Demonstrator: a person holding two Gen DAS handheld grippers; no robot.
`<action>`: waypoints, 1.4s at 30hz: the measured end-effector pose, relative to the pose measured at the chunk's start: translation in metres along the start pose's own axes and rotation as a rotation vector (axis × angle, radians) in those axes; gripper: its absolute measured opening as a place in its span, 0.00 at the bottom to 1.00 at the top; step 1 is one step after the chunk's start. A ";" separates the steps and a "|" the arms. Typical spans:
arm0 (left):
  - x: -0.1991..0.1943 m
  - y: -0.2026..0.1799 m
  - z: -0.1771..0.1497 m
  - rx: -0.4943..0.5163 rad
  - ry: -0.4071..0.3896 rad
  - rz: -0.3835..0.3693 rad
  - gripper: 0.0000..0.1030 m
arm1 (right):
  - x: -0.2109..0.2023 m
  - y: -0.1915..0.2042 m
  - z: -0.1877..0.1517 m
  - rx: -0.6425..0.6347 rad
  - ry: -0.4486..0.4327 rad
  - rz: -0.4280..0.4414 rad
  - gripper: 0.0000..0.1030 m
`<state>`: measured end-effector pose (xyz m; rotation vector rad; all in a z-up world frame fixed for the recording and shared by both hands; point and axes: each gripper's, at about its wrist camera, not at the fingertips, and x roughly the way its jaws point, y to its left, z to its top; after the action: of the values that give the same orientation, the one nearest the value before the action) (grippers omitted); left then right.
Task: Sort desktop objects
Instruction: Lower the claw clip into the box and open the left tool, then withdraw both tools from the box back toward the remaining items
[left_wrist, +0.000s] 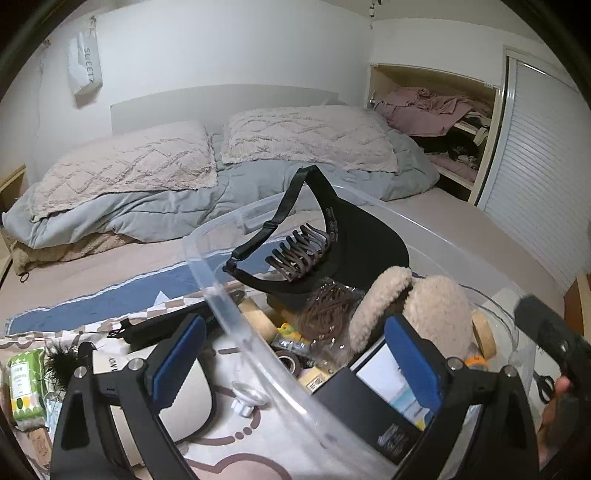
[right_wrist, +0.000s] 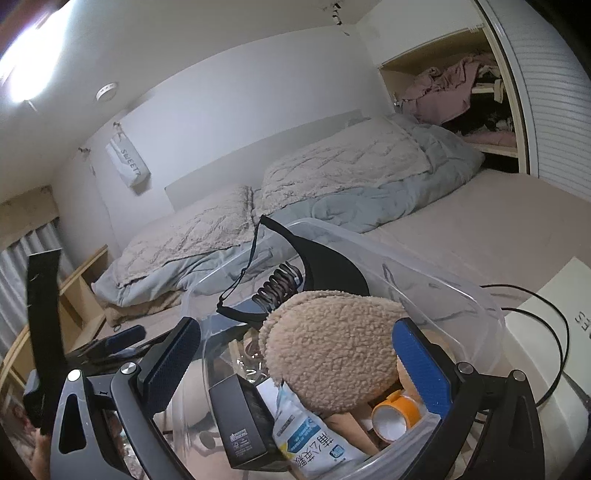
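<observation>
Left wrist view: both grippers' jaws are spread empty over the clear bin (left_wrist: 207, 280), where the soft, light earmuffs (left_wrist: 436, 314) could be pinched anywhere.

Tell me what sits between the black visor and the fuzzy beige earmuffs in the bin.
In the left wrist view, a brown claw hair clip and a bagged bundle of brown hair ties lie between the visor and earmuffs.
</observation>
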<state>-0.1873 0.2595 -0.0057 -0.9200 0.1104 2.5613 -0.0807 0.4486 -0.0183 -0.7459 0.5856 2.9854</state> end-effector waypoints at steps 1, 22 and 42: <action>-0.003 0.002 -0.003 -0.001 -0.005 0.002 0.95 | 0.000 0.001 0.000 -0.006 0.001 -0.002 1.00; -0.066 0.085 -0.041 -0.103 -0.121 0.141 1.00 | 0.000 0.023 -0.012 -0.093 -0.030 -0.054 1.00; -0.166 0.185 -0.093 -0.162 -0.222 0.398 1.00 | -0.025 0.112 -0.038 -0.277 -0.084 0.244 1.00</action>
<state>-0.0926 0.0128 0.0138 -0.7185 0.0219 3.0631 -0.0528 0.3330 0.0016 -0.5921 0.2802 3.3512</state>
